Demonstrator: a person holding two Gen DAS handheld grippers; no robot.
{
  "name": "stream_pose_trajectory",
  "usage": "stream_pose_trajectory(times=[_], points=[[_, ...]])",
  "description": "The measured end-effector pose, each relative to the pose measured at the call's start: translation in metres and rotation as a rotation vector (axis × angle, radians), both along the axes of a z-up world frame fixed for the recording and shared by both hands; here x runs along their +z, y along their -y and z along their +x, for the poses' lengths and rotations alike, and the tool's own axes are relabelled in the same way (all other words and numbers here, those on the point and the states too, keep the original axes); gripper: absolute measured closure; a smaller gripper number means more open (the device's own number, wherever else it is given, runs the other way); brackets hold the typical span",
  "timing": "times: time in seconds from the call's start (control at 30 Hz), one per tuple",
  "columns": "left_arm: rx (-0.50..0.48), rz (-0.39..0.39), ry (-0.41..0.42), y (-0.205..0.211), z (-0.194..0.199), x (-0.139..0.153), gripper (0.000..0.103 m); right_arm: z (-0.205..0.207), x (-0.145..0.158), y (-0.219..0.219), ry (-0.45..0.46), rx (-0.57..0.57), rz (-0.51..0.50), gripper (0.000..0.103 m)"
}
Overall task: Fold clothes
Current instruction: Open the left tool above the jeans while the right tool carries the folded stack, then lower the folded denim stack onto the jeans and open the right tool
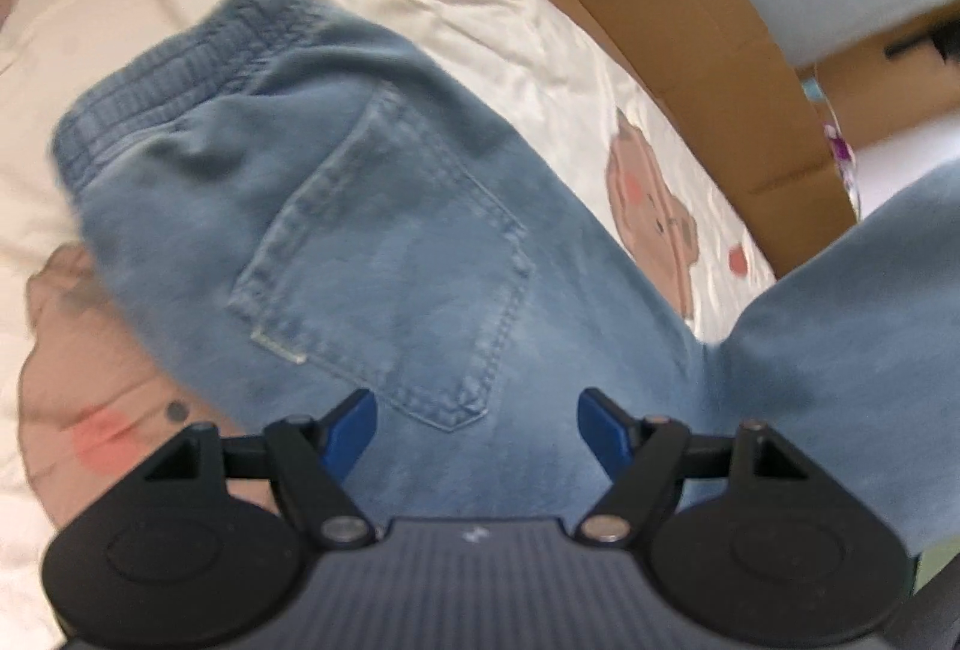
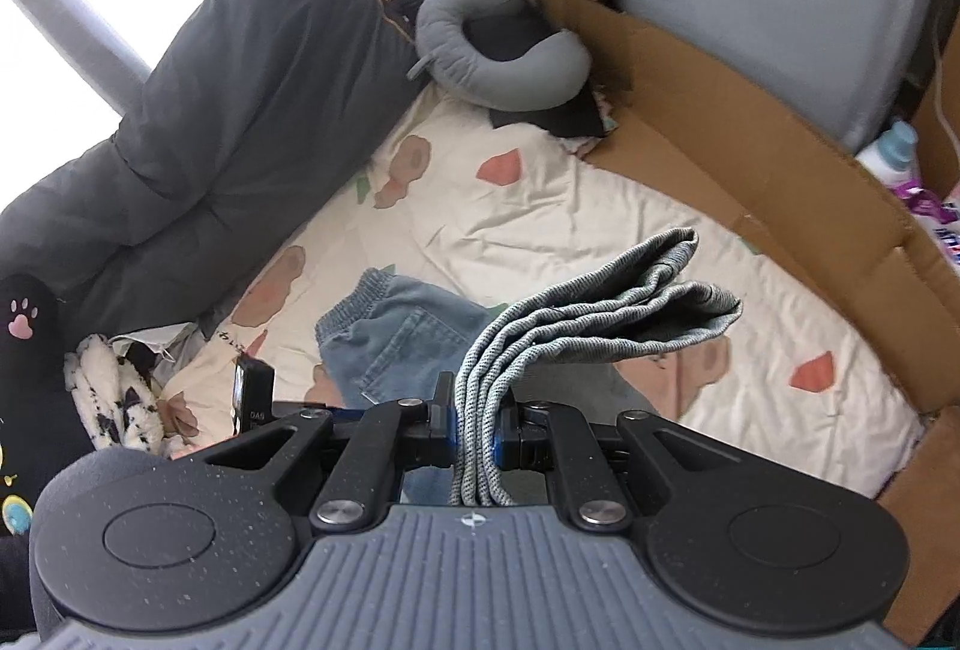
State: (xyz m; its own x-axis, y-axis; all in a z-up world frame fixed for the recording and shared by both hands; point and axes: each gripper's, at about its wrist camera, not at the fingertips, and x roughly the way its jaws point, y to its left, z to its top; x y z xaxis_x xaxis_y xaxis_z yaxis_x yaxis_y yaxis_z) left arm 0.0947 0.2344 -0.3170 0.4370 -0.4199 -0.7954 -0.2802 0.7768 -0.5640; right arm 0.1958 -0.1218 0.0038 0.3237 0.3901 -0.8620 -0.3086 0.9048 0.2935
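The right gripper (image 2: 477, 431) is clamped tight on a grey knit garment (image 2: 606, 314), bunched in several layers between its fingers and held in the air, the free end jutting out to the far right above the patterned bedsheet (image 2: 540, 212). The blue jeans (image 1: 372, 206) lie on the sheet, elastic waistband far left and back pocket up, the legs running toward the near right.

The left gripper (image 1: 477, 425) hovers low over the seat of the jeans with its fingers spread wide and nothing between them. The left view is blurred, so whether the jeans are already doubled leg on leg is hard to judge.

To handle the grey piece well, keep the layers squeezed together and set it down flat on bare sheet, clear of the jeans, before letting go. The right gripper points forward and slightly down; the left looks steeply down.
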Motion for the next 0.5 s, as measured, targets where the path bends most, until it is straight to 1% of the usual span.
stream_pose_trajectory(times=[0.07, 0.17, 0.27, 0.37, 0.5], points=[[0.039, -0.005, 0.007, -0.007, -0.008, 0.000, 0.027, 0.002, -0.010, -0.013, -0.003, 0.013, 0.005, 0.094], [0.072, -0.005, 0.004, -0.015, -0.019, 0.000, 0.027, 0.005, -0.028, -0.026, -0.014, 0.008, 0.027, 0.094], [0.099, -0.027, -0.010, -0.022, -0.026, -0.003, 0.027, 0.005, -0.047, -0.030, -0.046, -0.026, 0.068, 0.094], [0.127, -0.039, -0.016, -0.027, -0.030, -0.006, 0.027, 0.004, -0.061, -0.033, -0.052, -0.060, 0.090, 0.094], [0.128, -0.043, -0.007, -0.028, -0.030, -0.007, 0.026, 0.004, -0.079, -0.034, -0.075, -0.117, 0.137, 0.094]])
